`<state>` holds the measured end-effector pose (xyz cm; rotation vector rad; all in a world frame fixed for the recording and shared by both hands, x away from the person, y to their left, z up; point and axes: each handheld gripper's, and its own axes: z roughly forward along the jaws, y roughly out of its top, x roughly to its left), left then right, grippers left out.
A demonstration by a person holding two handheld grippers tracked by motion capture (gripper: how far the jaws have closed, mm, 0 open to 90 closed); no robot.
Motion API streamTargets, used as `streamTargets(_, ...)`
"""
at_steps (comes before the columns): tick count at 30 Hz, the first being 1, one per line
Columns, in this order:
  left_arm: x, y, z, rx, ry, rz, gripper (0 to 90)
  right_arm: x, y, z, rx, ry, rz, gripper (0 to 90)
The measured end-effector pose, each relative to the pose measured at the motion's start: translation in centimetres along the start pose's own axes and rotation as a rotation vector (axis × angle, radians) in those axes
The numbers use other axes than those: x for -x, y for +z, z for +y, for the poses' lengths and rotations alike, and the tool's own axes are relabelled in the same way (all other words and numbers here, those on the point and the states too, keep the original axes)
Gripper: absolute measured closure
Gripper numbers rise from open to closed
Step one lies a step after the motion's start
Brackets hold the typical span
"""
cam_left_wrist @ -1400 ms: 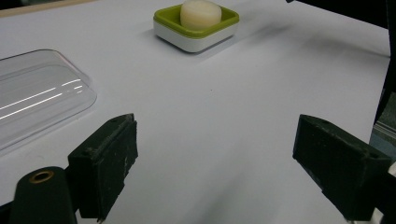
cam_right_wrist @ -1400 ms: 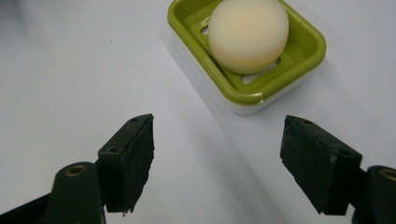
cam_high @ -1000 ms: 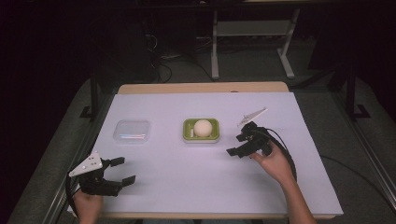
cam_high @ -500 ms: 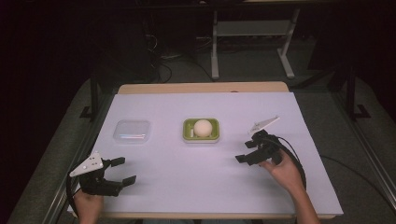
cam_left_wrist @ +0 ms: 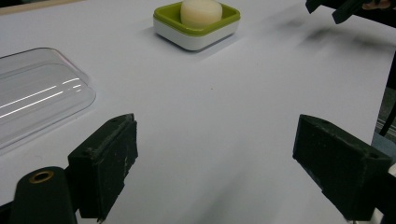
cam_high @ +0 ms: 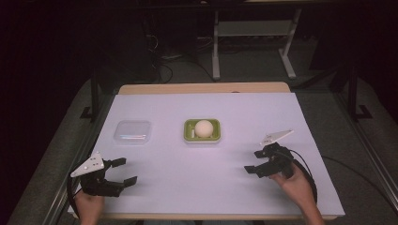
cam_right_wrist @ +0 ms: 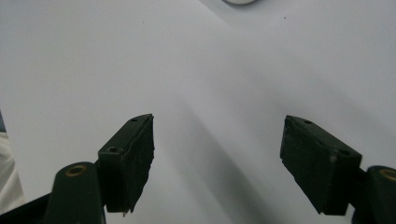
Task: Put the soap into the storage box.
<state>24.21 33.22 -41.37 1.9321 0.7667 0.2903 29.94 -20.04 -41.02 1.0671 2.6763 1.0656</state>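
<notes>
Both hand-held grippers, left [cam_high: 123, 170] and right [cam_high: 253, 161], gape empty near the table [cam_high: 187, 187] front edge.

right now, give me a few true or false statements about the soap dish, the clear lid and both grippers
1. The pale round soap sits inside the green soap dish. True.
2. The clear lid covers the dish. False: it lies on the white table to the dish's left, apart from it.
3. The left gripper is shut on the lid. False: its jaws stand open over bare table, holding nothing.
4. The right gripper is open and empty. True.
5. The right gripper touches the dish. False: it is near the table's right front, well apart from the dish.
</notes>
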Motion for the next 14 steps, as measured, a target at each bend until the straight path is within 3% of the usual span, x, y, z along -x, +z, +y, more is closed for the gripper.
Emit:
streamTargets(9, -0.1, 0.1, 0.0, -0.006, 0.004, 0.003, 13.2, -1.0, -1.5, -2.4, 0.03, 0.027, -0.016, 24.5)
streamTargets(14, -0.1, 0.1, 0.1, -0.01, 0.002, 0.006, 13.2, -1.2, -1.3, -3.3, 0.102, 0.025, -0.037, 21.8)
